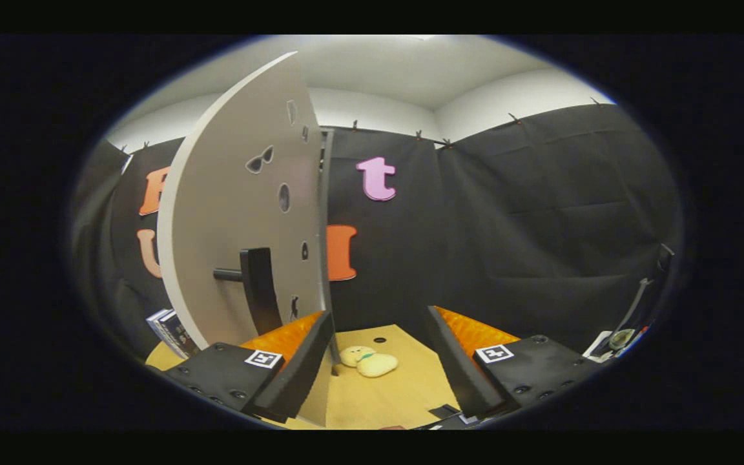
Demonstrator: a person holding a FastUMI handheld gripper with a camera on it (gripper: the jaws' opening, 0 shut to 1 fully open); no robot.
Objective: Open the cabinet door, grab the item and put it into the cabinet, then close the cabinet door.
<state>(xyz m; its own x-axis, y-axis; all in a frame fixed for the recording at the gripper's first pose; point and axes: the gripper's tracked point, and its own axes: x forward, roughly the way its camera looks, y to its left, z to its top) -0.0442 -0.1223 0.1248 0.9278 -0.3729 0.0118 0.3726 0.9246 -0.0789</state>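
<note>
The cabinet door (pixel 230 213), a pale panel with small dark stickers, stands edge-on just left of my gripper and looks swung open. Its black handle (pixel 259 284) juts out low on the panel, right above my left finger (pixel 301 361). A small yellow plush toy (pixel 369 361) lies on the wooden tabletop (pixel 404 387), ahead of the fingers and in line with the gap between them. My gripper (pixel 380 316) is open, its jaws wide apart with nothing held. The left finger sits close against the door's lower edge; whether it touches is unclear. The cabinet's inside is hidden.
Black cloth walls close off the booth behind the table. A stack of books or boxes (pixel 168 329) lies at the far left behind the door. Small objects and a thin dark stand (pixel 630 316) are at the far right. A small round hole (pixel 380 340) marks the tabletop beyond the toy.
</note>
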